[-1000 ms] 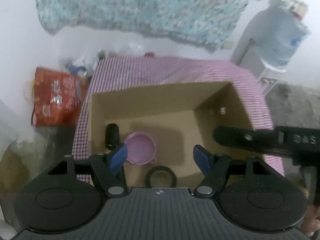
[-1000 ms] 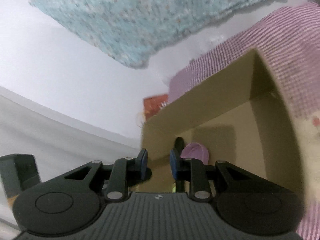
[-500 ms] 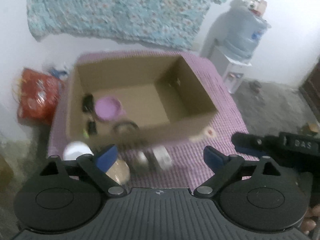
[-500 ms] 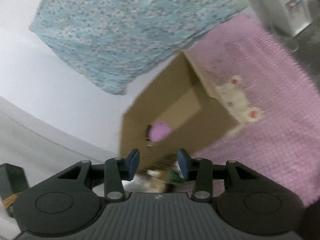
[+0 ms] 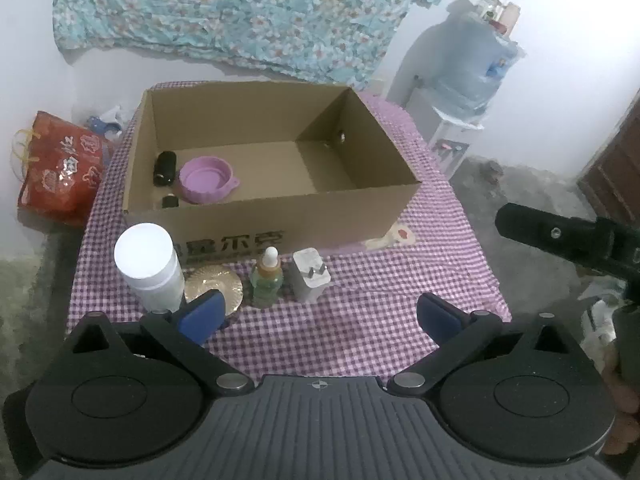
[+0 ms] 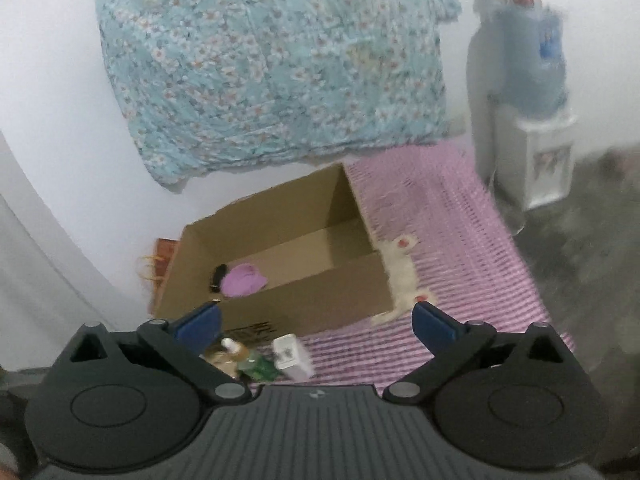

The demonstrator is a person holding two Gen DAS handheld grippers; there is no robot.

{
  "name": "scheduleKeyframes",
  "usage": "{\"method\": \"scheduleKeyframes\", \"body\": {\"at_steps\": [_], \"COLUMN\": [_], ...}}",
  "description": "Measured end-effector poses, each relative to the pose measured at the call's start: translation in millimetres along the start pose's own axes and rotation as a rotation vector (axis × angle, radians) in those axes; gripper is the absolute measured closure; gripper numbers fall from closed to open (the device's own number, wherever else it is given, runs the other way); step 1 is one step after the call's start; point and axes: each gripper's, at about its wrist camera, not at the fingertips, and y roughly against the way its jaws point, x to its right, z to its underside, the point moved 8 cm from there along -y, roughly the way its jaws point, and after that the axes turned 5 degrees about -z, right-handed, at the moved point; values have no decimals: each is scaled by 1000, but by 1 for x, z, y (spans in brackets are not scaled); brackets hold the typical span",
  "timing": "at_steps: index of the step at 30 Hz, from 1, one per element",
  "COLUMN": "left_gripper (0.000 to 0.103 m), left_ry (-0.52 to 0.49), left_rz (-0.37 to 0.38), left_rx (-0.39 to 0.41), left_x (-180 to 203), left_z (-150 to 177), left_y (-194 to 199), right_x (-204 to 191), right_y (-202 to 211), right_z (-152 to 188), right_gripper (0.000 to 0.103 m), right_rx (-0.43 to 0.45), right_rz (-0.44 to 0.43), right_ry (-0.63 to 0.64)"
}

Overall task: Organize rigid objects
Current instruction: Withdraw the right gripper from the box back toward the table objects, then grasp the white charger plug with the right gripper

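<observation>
An open cardboard box (image 5: pixel 348 216) stands on the purple checked tablecloth (image 5: pixel 360 320). Inside lie a purple bowl (image 5: pixel 206 180), a black bottle (image 5: pixel 165 166) and a small black item (image 5: pixel 169 201). In front of it stand a white bottle (image 5: pixel 150 268), a gold disc (image 5: pixel 214 286), a green dropper bottle (image 5: pixel 266 280) and a white charger plug (image 5: pixel 310 276). My left gripper (image 5: pixel 320 316) hangs back over the near cloth, jaws opening wide, nothing between them. My right gripper (image 6: pixel 316 322) is also opening and empty, seen from the side as right gripper (image 5: pixel 560 236). It faces the box (image 6: pixel 320 292), bowl (image 6: pixel 244 280), dropper bottle (image 6: pixel 250 360) and plug (image 6: pixel 292 354).
A red bag (image 5: pixel 56 176) sits on the floor left of the table. A water dispenser (image 5: pixel 468 92) stands at the right, with a brown door (image 5: pixel 616 176) beyond. A floral cloth (image 5: pixel 240 16) hangs on the wall behind the box.
Both grippers have drawn back from over the box and spread their jaws wide. The bottles, disc and plug in front of the box have come into view.
</observation>
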Motion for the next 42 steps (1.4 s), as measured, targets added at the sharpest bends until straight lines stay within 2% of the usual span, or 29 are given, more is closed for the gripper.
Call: {"method": "scheduleKeyframes", "body": {"at_steps": [3, 7, 9, 12, 17, 22, 28, 34, 42], "left_gripper": [0, 0, 0, 0, 0, 0, 0, 0, 0], "left_ry": [-15, -54, -71, -74, -103, -108, -100, -62, -227], "left_rz": [14, -19, -7, 18, 7, 21, 37, 98, 48], "left_rx": [2, 15, 18, 30, 48, 49, 44, 40, 58], "left_x": [1, 2, 3, 5, 9, 11, 11, 10, 21], "left_z": [1, 2, 2, 2, 2, 4, 8, 13, 33], "left_y": [0, 0, 0, 1, -1, -6, -12, -21, -39], "right_x": [-7, -12, -14, -15, -19, -19, -20, -15, 15], "right_y": [1, 2, 2, 3, 4, -2, -11, -21, -39], "right_z": [2, 5, 5, 3, -1, -1, 4, 9, 16], "right_gripper": [0, 0, 0, 0, 0, 0, 0, 0, 0], "right_rx": [-4, -4, -2, 15, 51, 53, 52, 33, -24], "right_rz": [50, 87, 120, 160, 201, 139, 12, -50, -92], "right_ry": [53, 93, 116, 167, 224, 221, 183, 133, 48]}}
